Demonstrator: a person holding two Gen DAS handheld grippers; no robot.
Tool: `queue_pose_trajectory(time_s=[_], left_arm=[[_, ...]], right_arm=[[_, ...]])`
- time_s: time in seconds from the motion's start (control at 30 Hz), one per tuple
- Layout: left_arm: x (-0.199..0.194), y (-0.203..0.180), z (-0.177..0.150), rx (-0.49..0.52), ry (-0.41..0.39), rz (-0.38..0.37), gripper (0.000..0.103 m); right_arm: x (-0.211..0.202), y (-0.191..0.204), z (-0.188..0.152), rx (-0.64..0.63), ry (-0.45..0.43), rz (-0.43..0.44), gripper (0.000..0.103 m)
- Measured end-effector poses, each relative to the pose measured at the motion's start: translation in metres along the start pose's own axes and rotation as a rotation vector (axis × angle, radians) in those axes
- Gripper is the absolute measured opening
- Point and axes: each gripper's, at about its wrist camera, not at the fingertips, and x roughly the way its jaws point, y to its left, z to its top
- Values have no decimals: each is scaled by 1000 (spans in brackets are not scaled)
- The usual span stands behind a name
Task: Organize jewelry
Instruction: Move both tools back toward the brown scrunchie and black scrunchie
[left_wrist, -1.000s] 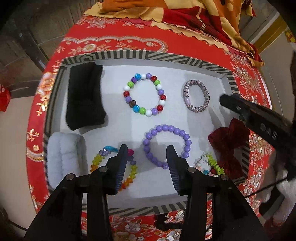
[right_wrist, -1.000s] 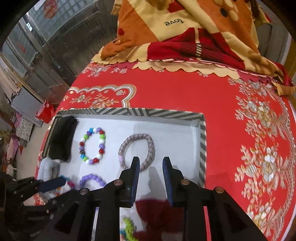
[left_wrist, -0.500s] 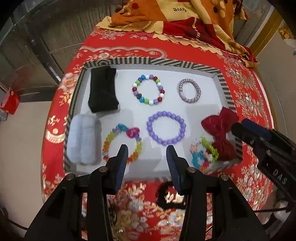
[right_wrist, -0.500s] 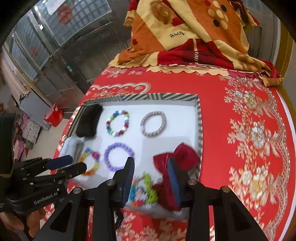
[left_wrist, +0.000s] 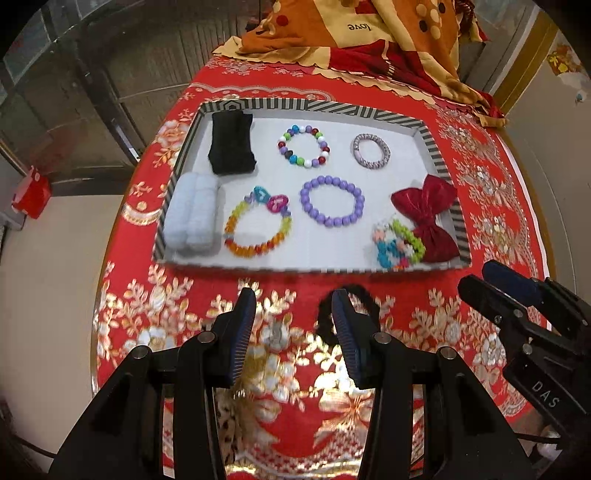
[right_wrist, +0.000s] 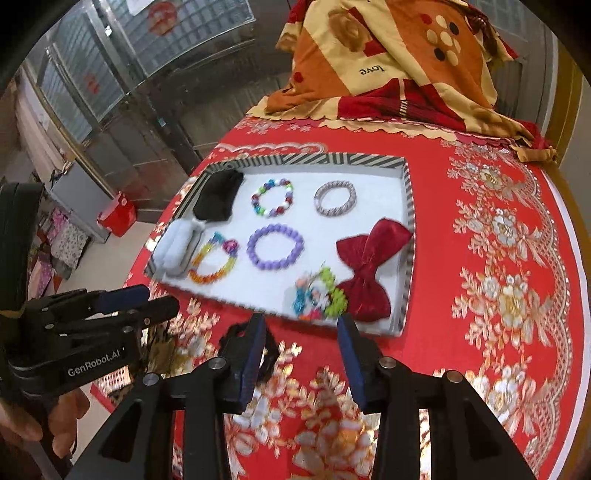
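A striped-rim tray holds a multicolour bead bracelet, a silver woven bracelet, a purple bead bracelet, a rainbow bracelet, a bright beaded piece, a red bow, a black cloth and a pale blue roll. A black hair tie lies on the cloth in front of the tray. My left gripper is open and empty beside it. My right gripper is open and empty, below the tray's near edge.
The round table has a red and gold floral cloth. A folded orange and red blanket lies at the far edge. The right gripper also shows in the left wrist view. A red box sits on the floor to the left.
Both grippers have pulled back from over the tray toward the table's near side. The whole tray and the black hair tie have come into view. Both stayed open.
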Motion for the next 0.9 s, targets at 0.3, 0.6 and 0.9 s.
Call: queue_pose_trajectory(time_s=[0.3,0.6,0.9], left_arm=[[-20,25,-30,-77,6,-22,42],[-37,58,-52,-134,16,-24,42],[-45,111,-65,-243,38,-61,52]], right_arm=[[-7,2,-34,-6,31,-12,38],[-5,7,-53,-16,60,-5,39],[4,12,-56,-32,84,8,39]])
